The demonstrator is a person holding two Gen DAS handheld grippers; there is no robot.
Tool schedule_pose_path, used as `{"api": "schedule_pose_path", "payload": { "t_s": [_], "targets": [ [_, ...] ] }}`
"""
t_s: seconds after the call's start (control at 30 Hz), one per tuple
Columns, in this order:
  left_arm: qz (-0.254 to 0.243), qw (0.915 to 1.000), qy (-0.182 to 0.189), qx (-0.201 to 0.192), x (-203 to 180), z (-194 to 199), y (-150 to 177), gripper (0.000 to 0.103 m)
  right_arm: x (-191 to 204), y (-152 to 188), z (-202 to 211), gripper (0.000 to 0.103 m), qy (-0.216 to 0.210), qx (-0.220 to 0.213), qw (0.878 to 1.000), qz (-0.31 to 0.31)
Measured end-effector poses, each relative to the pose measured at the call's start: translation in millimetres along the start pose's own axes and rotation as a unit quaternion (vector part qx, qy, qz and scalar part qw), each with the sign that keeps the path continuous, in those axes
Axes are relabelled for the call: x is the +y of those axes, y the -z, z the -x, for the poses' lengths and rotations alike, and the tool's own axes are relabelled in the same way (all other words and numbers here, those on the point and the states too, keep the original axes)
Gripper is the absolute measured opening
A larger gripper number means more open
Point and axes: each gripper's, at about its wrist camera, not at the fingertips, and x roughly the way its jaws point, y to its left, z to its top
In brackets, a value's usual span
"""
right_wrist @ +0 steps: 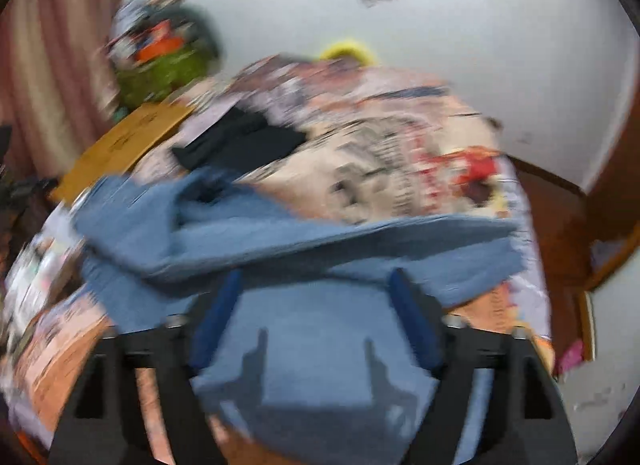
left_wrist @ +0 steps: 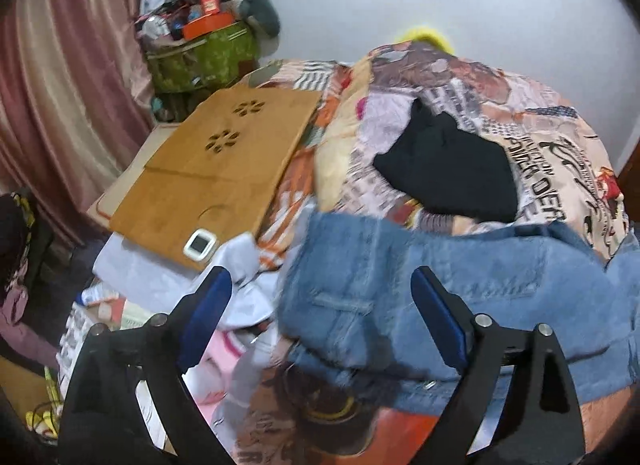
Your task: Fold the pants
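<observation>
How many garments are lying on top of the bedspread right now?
2: the blue jeans spread along the near edge under both open tongs, and a black garment farther back mid-bed. Others may be hidden among the clutter at left.

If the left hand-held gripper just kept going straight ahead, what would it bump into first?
Most likely the blue jeans: the left hand-held gripper, jaws wide open, points at their folded edge on the bed. Depth is hard to judge, but nothing seems to lie between them.

Light-blue denim pants (left_wrist: 420,293) lie crumpled across the bed's near edge, on the patterned bedspread (left_wrist: 460,101); waistband w/ belt loop toward the left side, one leg (right_wrist: 320,233) folded over the rest, stretching right. Right-wrist view blurred.
</observation>
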Motion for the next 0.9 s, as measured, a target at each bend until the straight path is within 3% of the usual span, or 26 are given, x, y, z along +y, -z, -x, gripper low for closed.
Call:
{"api": "schedule_pose_path", "payload": {
  "t_s": [0.27,0.5,0.8,0.87,0.9],
  "targets": [
    [-0.033,0.998,0.053,0.005,-69,-18,-43,0.097,-82,-26,-26,0.085,0.054,0.021,0.996,-0.07],
    [-0.072,0.9941,0.082,0.005,-125,-40,-68,0.097,-160,-42,-92,0.086,0.112,0.067,0.981,-0.141],
    [-0.123,0.9895,0.075,0.013,-170,-67,-70,0.097,-211,-45,-164,0.084,0.06,0.114,0.957,-0.261],
    [-0.127,0.9887,0.078,0.015,-173,-70,-68,0.097,-216,-44,-177,0.08,0.06,0.124,0.951,-0.277],
    [-0.129,0.9883,0.079,0.017,-175,-71,-67,0.097,-218,-42,-184,0.073,0.06,0.133,0.947,-0.287]
  ]
}}
